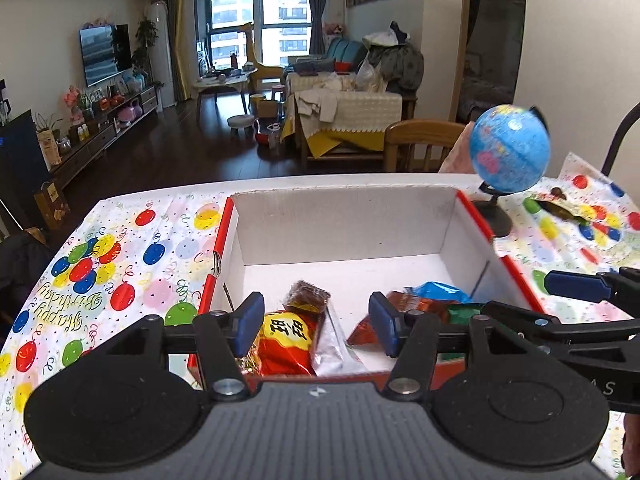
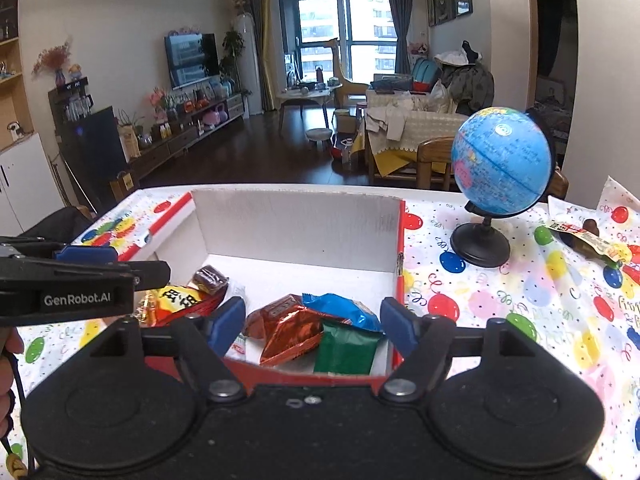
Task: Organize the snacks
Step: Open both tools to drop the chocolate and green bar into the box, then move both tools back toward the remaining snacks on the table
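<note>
Both tools, left tool (image 1: pixel 316 328) and right tool (image 2: pixel 312 326), gape empty over one box (image 2: pixel 296 224) holding five snack packets; one more packet (image 2: pixel 588 240) lies at three o'clock.

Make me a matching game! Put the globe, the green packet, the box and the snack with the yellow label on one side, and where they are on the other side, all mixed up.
Things:
1. globe
2. green packet
3. box
4. yellow-label snack

Places:
A. inside the box, near the front wall
B. on the tablecloth, right of the globe
C. on a black stand, right of the box
D. under both open grippers, open at the top

Pairs: 1-C, 2-A, 3-D, 4-B
</note>
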Available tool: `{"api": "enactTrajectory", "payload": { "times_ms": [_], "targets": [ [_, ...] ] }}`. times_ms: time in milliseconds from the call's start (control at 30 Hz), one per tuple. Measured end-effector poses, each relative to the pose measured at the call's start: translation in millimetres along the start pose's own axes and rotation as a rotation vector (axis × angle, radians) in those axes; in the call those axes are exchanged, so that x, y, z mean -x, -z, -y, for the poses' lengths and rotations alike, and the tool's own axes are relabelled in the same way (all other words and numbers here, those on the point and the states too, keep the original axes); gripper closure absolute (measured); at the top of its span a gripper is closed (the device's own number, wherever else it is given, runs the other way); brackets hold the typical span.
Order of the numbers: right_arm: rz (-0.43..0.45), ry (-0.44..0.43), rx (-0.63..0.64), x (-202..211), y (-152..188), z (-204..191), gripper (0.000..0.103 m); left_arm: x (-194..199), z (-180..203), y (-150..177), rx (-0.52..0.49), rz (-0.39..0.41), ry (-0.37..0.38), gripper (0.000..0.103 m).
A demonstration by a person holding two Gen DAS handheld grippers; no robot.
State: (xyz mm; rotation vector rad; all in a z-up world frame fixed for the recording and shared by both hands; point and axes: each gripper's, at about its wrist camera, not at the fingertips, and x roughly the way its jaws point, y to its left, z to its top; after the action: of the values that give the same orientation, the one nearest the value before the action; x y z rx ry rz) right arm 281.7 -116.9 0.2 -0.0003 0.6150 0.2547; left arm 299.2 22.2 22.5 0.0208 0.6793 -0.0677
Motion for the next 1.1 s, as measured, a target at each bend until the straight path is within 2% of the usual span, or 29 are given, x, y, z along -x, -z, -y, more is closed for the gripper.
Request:
{"api": "enactTrajectory", "payload": {
  "times_ms": [100,200,467,600,667,833,933,1100],
  "targets": [
    [0.008,-0.005,-0.018,12.1,3.4,0.5,0.026,15.2,1.6,3.5,0.003,0.013,0.014,0.046],
    [0.025,-0.015,-0.015,24.3,8.5,-0.9,0.023,29.5,3.0,9.1,-0.002,0.036,0.021,0.036],
    [0.055,-0.048,-0.008,51.3,23.3,-7.9,0.019,59.1,4.4,24.0,-0.002,0.063,0.044,0.036],
    [0.072,-0.057,-0.010,65.1,29.8,-11.5,0.009,73.5,2.9,31.7,0.001,0.081,0.063,0.033],
    [0.078,-0.061,-0.012,70.6,33.4,-12.0,0.008,79.0,2.7,36.3,0.004,0.089,0.066,0.030],
    [0.073,-0.065,-0.006,80.0,45.6,-14.5,0.005,90.0,4.1,50.6,-0.001,0.095,0.088,0.028],
    [0.071,-0.065,0.002,84.9,54.5,-15.7,0.004,95.0,4.3,62.2,0.010,0.093,0.098,0.022],
    [0.060,-0.045,0.009,89.3,71.5,-14.2,0.001,97.2,3.4,82.1,0.036,0.082,0.105,0.022]
  ]
}}
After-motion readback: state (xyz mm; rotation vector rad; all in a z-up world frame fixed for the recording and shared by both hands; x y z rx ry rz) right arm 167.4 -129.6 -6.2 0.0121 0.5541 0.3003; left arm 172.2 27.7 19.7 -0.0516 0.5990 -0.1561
